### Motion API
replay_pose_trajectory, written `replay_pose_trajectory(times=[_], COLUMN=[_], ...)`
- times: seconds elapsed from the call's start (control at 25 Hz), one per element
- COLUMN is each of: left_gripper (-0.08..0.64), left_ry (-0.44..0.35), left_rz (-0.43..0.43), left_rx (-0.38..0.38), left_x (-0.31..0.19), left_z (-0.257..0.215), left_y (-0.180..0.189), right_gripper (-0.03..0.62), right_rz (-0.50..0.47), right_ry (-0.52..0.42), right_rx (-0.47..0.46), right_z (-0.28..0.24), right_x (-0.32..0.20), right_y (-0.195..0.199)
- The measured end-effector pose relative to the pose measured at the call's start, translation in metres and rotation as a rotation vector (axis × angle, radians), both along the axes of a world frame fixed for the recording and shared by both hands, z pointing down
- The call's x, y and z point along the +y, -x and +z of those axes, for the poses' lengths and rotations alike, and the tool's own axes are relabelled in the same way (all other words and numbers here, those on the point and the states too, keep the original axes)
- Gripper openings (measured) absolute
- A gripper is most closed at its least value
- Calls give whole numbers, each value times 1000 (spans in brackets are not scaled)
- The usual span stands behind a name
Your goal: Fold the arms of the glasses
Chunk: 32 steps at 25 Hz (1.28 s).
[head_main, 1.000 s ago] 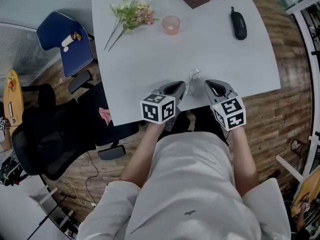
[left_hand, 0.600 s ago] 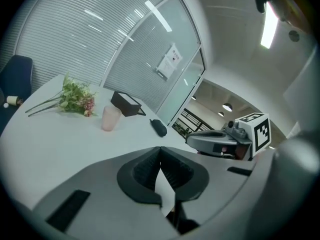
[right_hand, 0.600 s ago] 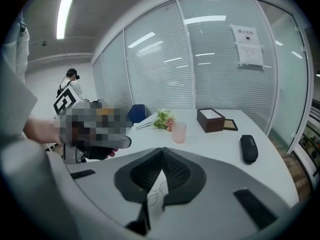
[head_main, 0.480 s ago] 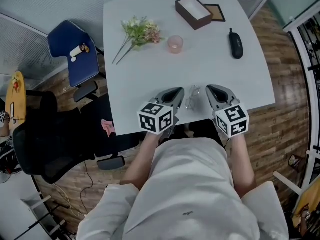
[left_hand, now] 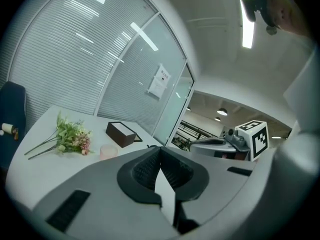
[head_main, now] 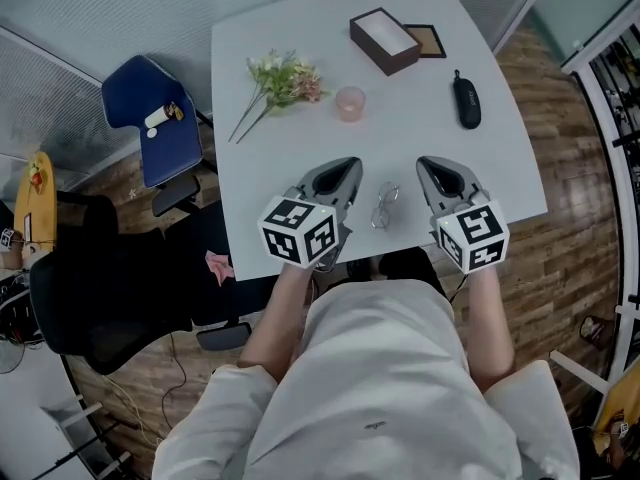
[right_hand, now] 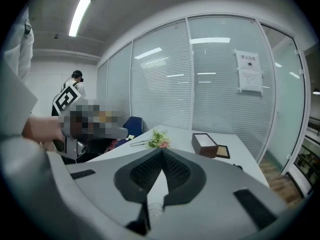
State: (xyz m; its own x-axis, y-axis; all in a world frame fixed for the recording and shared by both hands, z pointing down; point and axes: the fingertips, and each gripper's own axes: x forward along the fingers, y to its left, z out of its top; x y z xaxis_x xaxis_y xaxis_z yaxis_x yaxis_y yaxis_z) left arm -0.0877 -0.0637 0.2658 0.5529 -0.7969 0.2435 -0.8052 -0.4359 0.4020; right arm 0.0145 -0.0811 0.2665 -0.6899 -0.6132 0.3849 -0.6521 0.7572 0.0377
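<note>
Both the left claw [head_main: 352, 165] and right claw [head_main: 422, 164] are closed, empty, flanking thin-rimmed glasses [head_main: 384, 206] on a white table [head_main: 275, 163].

A white table [head_main: 300, 108] with rounded corners stands on a floor of brown wood planks [head_main: 565, 238]. By the table's far left side is a blue chair [head_main: 130, 93]; nearer, also on the left, is a black office chair [head_main: 100, 298]. Beyond the far edge runs a wall of glass panels [right_hand: 165, 79] in thin pale frames, backed by closed horizontal blinds. A white paper notice [right_hand: 248, 71] is stuck on a panel at the right. A long strip lamp [right_hand: 79, 15] glows on the grey ceiling. Through clear glass at the far right, another room shows round ceiling lights [left_hand: 222, 111].
</note>
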Motion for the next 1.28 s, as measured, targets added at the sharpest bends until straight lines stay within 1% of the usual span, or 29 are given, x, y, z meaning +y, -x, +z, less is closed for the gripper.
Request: replay_pose_trajectory(times=[0.08, 0.24, 0.4, 0.52, 0.72, 1.28], left_gripper=[18, 18, 18, 18, 18, 18], left_ry=[-24, -76, -110, -112, -108, -112], left_rz=[-4, -13, -21, -25, -31, -24], left_rx=[0, 3, 1, -2, -8, -31], left_x=[-3, -7, -8, -7, -9, -9], left_z=[-11, -33, -43, -43, -43, -42], left_y=[1, 4, 6, 7, 8, 4], right_gripper=[6, 6, 6, 5, 5, 5], right_rz=[2, 5, 7, 6, 6, 7], right_ry=[-20, -46, -79, -88, -79, -76], right_rx=[-6, -48, -68, -76, -81, -95], right_z=[-10, -32, -48, -53, -52, -51], right_x=[-3, -7, -8, -8, -7, -6], right_y=[-1, -3, -4, -6, -6, -6])
